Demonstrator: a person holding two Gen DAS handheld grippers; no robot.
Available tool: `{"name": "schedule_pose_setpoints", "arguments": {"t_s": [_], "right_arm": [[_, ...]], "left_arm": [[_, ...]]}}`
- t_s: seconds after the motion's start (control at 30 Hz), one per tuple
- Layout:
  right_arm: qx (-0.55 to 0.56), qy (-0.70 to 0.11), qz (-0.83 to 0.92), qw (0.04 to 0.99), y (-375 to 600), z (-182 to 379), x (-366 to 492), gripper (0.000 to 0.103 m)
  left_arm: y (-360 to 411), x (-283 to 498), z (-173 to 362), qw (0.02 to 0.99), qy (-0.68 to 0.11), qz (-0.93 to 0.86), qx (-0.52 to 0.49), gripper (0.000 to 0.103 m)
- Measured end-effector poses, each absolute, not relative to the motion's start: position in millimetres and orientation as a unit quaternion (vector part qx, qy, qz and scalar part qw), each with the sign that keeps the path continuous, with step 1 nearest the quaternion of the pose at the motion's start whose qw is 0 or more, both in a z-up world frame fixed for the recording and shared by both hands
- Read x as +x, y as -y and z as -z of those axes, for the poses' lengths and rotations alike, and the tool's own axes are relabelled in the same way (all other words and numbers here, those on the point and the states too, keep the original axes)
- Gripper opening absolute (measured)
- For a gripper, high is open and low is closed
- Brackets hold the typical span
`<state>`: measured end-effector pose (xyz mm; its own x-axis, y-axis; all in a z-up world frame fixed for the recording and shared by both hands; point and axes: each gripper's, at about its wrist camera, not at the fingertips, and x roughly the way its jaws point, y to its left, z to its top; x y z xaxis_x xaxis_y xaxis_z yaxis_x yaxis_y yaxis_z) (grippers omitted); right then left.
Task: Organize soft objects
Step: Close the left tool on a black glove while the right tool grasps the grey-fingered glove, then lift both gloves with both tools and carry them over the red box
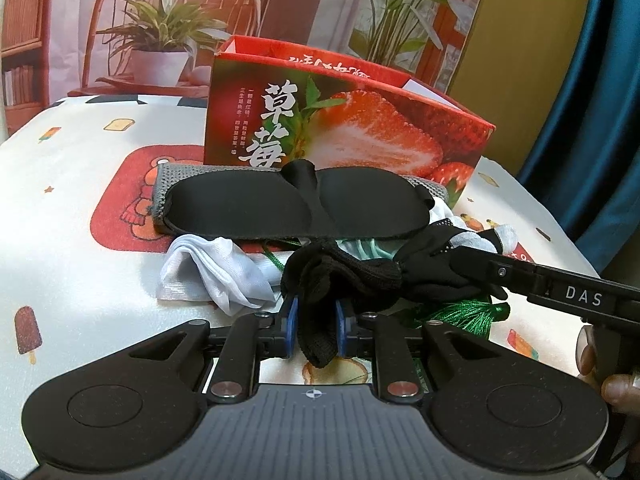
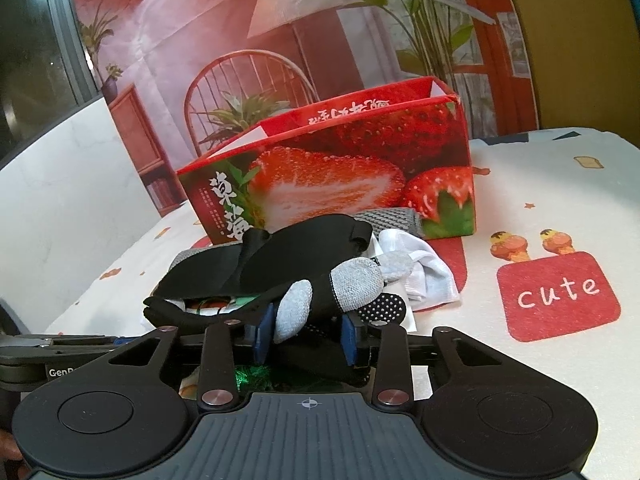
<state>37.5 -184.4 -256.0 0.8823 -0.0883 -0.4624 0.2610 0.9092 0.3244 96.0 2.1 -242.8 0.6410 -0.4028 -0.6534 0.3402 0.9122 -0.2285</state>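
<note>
A black glove [image 1: 424, 280] with grey fingertips [image 2: 356, 284] stretches between both grippers, just above a pile of soft things. My left gripper [image 1: 315, 314] is shut on its black knit end, which hangs down between the blue pads. My right gripper [image 2: 306, 334] is shut on the finger end and reaches in from the right [image 1: 464, 264] in the left wrist view. Behind the glove, a black sleep mask [image 1: 280, 204] lies on a grey knit cloth [image 1: 164, 184]. A white sock [image 1: 216, 272] and a green tassel [image 1: 460, 312] lie under and beside the glove.
An open red strawberry-print box [image 1: 360, 132] stands right behind the pile. The table wears a white cartoon-print cloth [image 1: 80, 240] with a red "cute" patch [image 2: 560, 292]. A printed room backdrop hangs behind, with a blue curtain [image 1: 592, 120] at the right. A person's fingers [image 1: 616, 392] grip the right tool.
</note>
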Motion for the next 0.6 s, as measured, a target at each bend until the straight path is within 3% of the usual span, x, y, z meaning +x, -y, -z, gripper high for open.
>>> {"name": "schedule_pose_setpoints", "arguments": {"t_s": [0.3,0.47,0.53,0.6], "right_arm": [[0.207,-0.222,0.105,0.947,191,258,37,0.05],[0.225,-0.208,0.118,0.945,199,256,36,0.052],[0.233,-0.21,0.117,0.942,202,258,38,0.049],[0.234,-0.212,0.11,0.943,202,260,41,0.036]], "left_arm": [[-2,98,245,0.903,-0.375,0.202,-0.045,0.02],[-4,99,246,0.903,-0.377,0.198,-0.05,0.02],[-3,99,246,0.903,-0.378,0.199,-0.048,0.02],[-2,98,246,0.904,-0.375,0.2,-0.047,0.018]]}}
